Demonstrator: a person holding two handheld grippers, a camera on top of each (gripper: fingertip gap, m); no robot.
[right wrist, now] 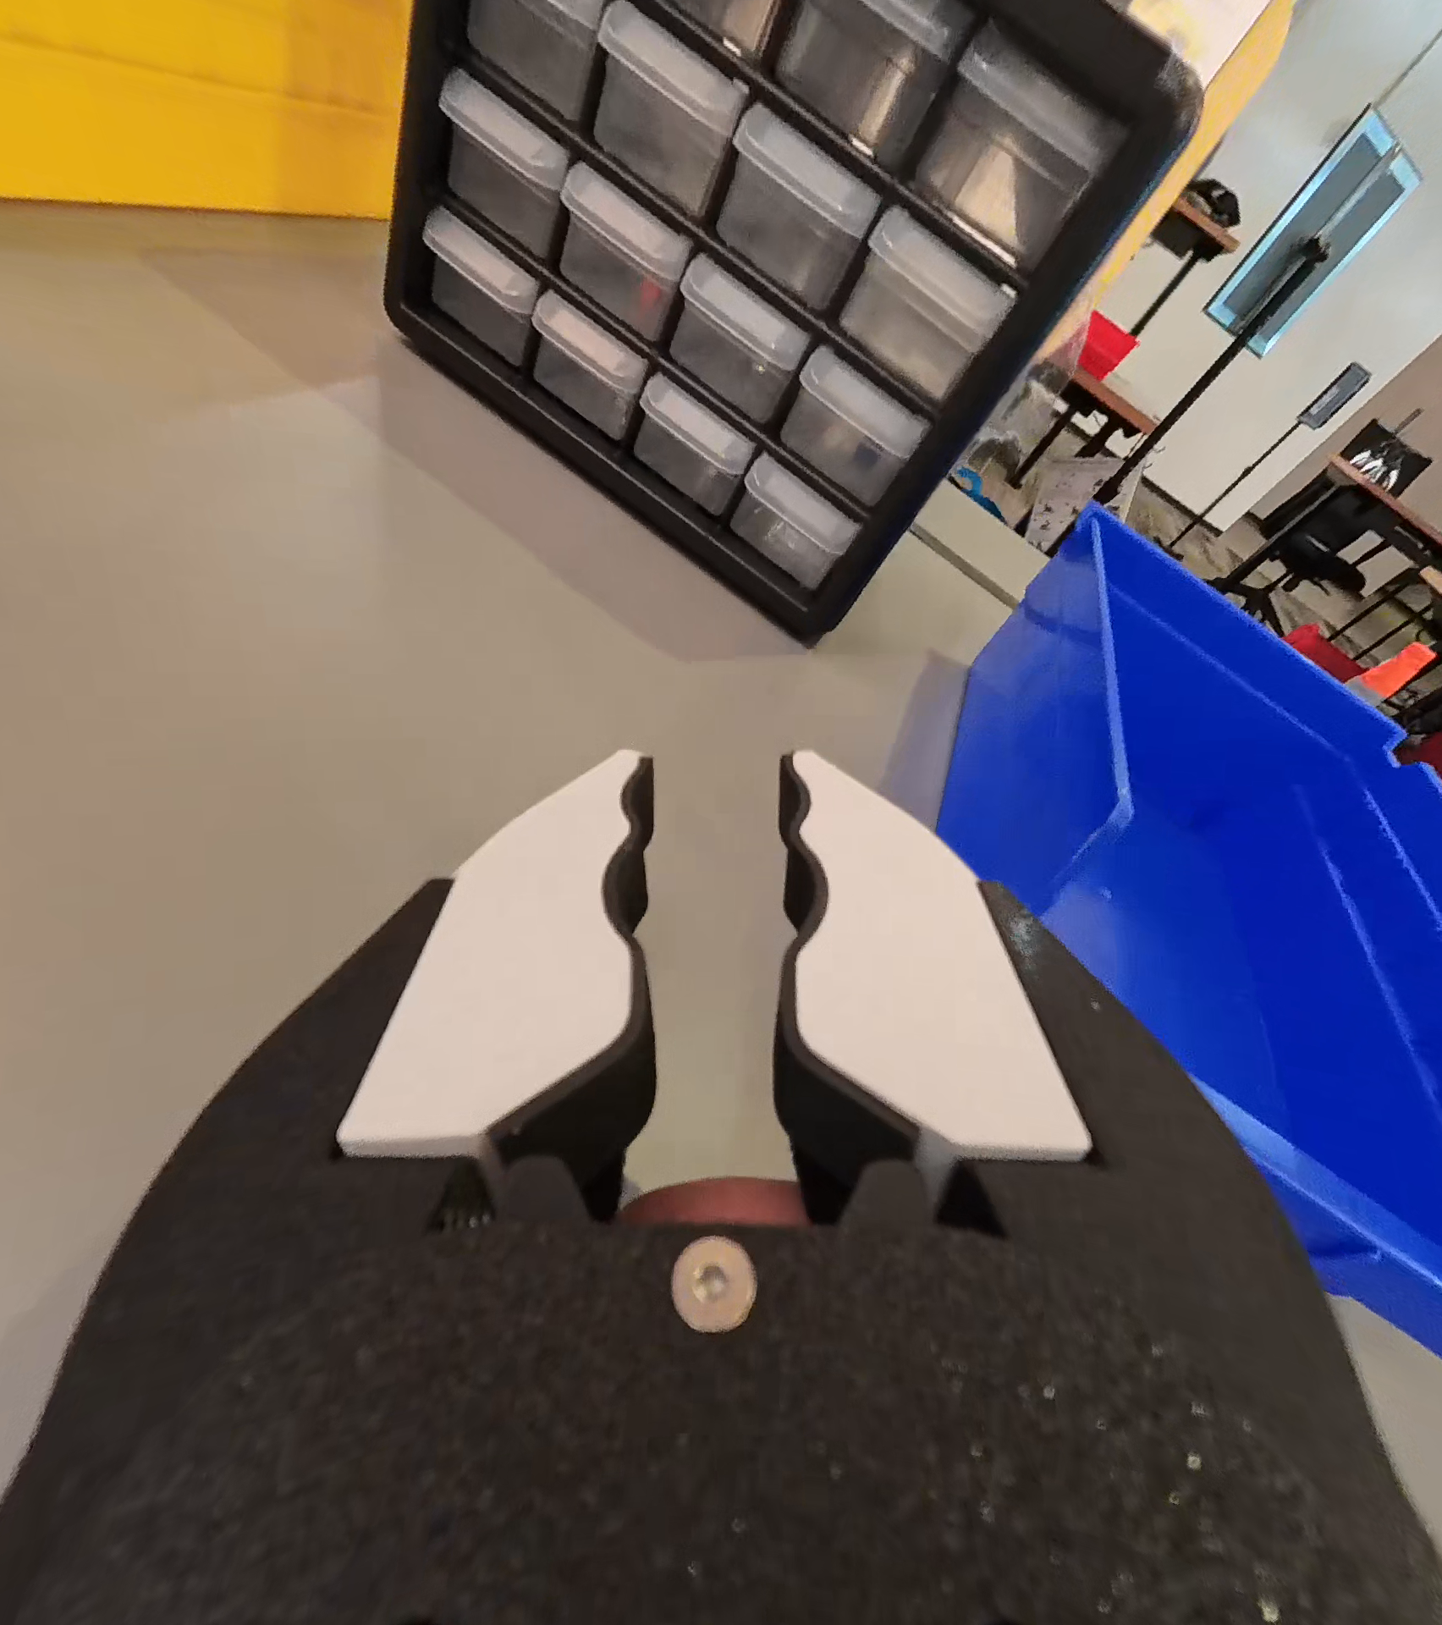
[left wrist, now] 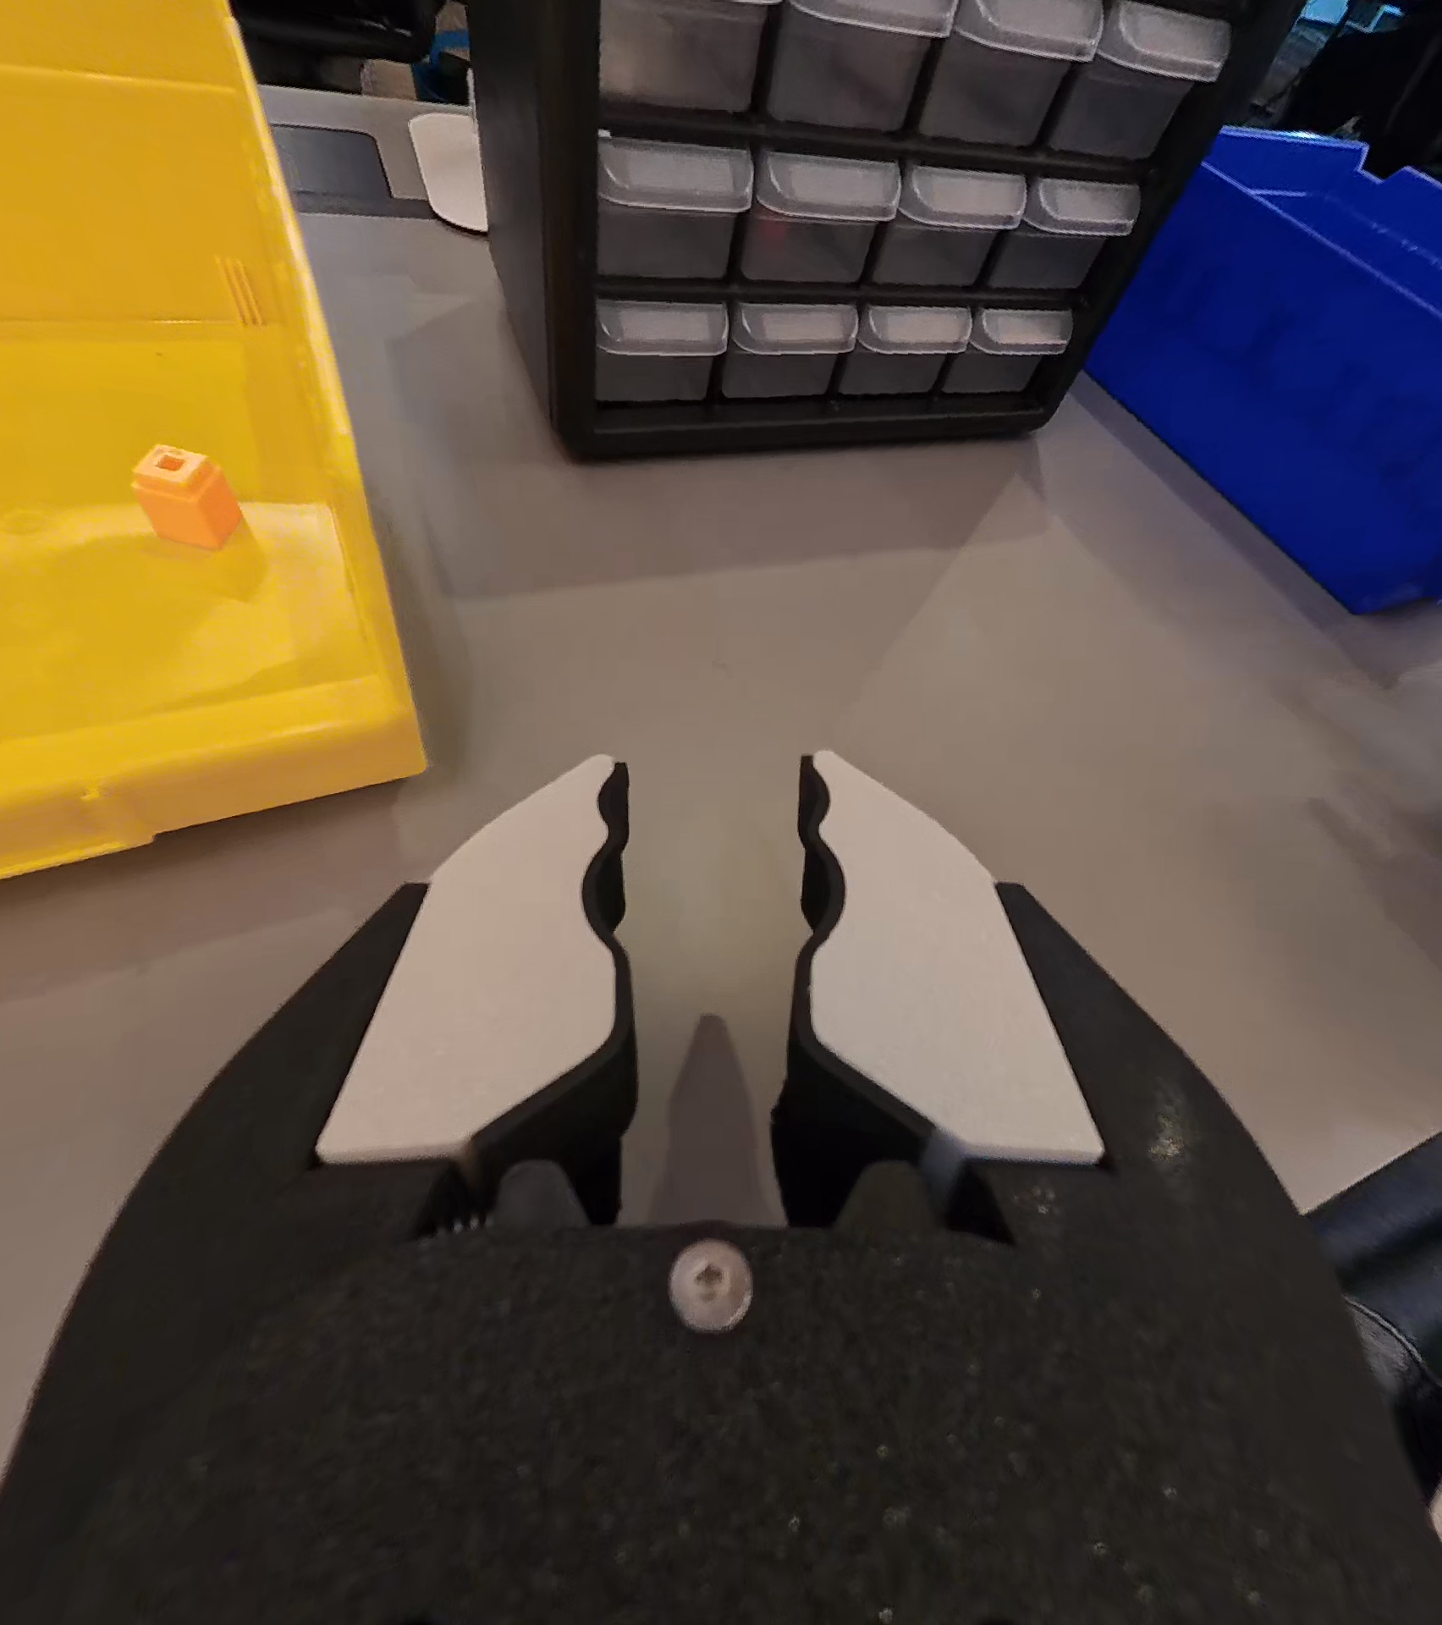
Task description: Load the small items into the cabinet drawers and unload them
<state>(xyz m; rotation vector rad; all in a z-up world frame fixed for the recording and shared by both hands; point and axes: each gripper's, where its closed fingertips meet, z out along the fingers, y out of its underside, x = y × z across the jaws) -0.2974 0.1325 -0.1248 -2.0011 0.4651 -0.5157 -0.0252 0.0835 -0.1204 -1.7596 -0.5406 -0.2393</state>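
Orange block in the yellow bin is best approached squarely by the left gripper (both grippers, right one included, gape empty), drawers being shut.

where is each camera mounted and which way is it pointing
Left wrist view: sits on the left gripper, looking forward over the grey table at the drawer cabinet, yellow bin with an orange block to its left; its own open fingers show.
Right wrist view: sits on the right gripper, tilted, facing the cabinet with the blue bin at right; its own open fingers show.
Shared: cabinet, blue bin, yellow bin, table.
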